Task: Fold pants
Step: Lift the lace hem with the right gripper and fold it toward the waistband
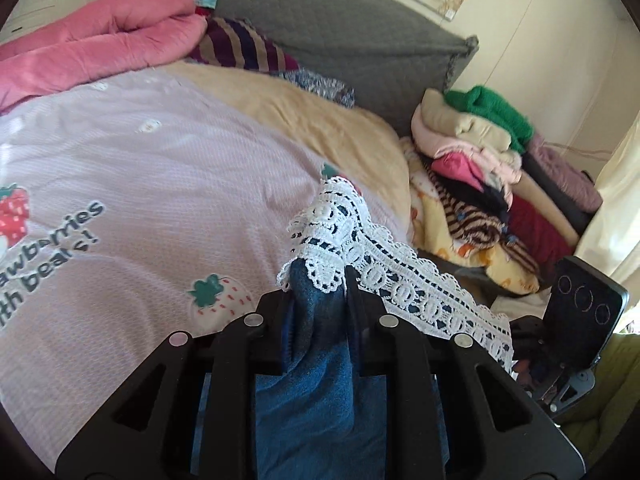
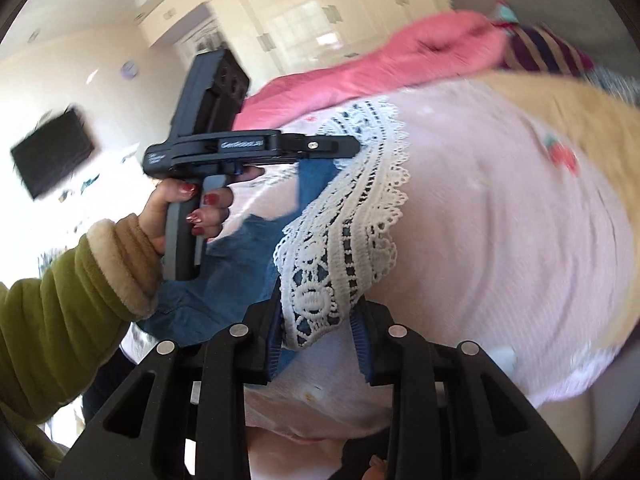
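the pants [image 1: 320, 368] are blue denim with a wide white lace trim [image 1: 404, 280] along the hem, and both grippers have them lifted off the bed. the left gripper [image 1: 318, 292] has its jaws nearly pressed together, pinching a bunched fold of denim right where the lace begins, and the lace runs off to the right of those jaws. the right gripper [image 2: 316, 320] has its jaws pinching the lace end of the hem, with blue fabric showing through the holes. in the right wrist view the lace band climbs up and away from those jaws to the left gripper, which a hand [image 2: 188, 208] with red nails and a green sleeve [image 2: 60, 320] grips by the handle. under and beyond the jaws is a pink bedspread [image 1: 160, 184] with strawberry prints. further out is a pink quilt [image 1: 100, 52], a striped pillow [image 1: 240, 48] and a grey headboard [image 1: 340, 36]. right of the left jaws, a pile of folded clothes [image 1: 476, 160] sits beside the bed.
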`<act>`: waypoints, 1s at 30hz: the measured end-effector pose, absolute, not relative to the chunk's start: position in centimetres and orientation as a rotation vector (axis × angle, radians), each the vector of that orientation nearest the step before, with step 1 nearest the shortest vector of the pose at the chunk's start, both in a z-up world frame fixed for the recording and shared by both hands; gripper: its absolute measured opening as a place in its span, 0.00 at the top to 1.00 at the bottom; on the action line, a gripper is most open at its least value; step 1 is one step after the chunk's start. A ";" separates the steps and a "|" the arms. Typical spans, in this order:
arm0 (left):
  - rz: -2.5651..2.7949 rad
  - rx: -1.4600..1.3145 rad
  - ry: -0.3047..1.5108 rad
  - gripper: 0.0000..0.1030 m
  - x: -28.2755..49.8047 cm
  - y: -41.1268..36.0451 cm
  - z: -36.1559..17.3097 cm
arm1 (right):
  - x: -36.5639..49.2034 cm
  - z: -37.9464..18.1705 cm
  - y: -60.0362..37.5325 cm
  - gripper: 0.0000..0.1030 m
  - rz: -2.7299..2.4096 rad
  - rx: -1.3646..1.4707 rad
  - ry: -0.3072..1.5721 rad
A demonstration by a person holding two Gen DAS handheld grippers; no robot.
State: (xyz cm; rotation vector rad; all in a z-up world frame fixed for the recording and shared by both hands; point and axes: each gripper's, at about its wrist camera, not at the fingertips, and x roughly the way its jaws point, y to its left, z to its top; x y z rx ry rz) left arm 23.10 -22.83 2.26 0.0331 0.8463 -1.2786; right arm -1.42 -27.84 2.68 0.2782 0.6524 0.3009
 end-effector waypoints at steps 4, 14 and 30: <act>-1.260 -0.037 0.818 0.87 23.0 -18.8 2.7 | 0.2 3.6 -23.7 0.72 0.366 0.148 0.661; -1.049 -0.137 0.897 0.81 22.6 -9.0 -0.5 | 4.5 1.0 -12.6 0.72 0.482 -0.144 0.787; -0.819 -0.422 0.778 0.35 20.5 3.8 1.1 | 0.6 -2.3 -4.9 0.39 0.663 -0.327 0.769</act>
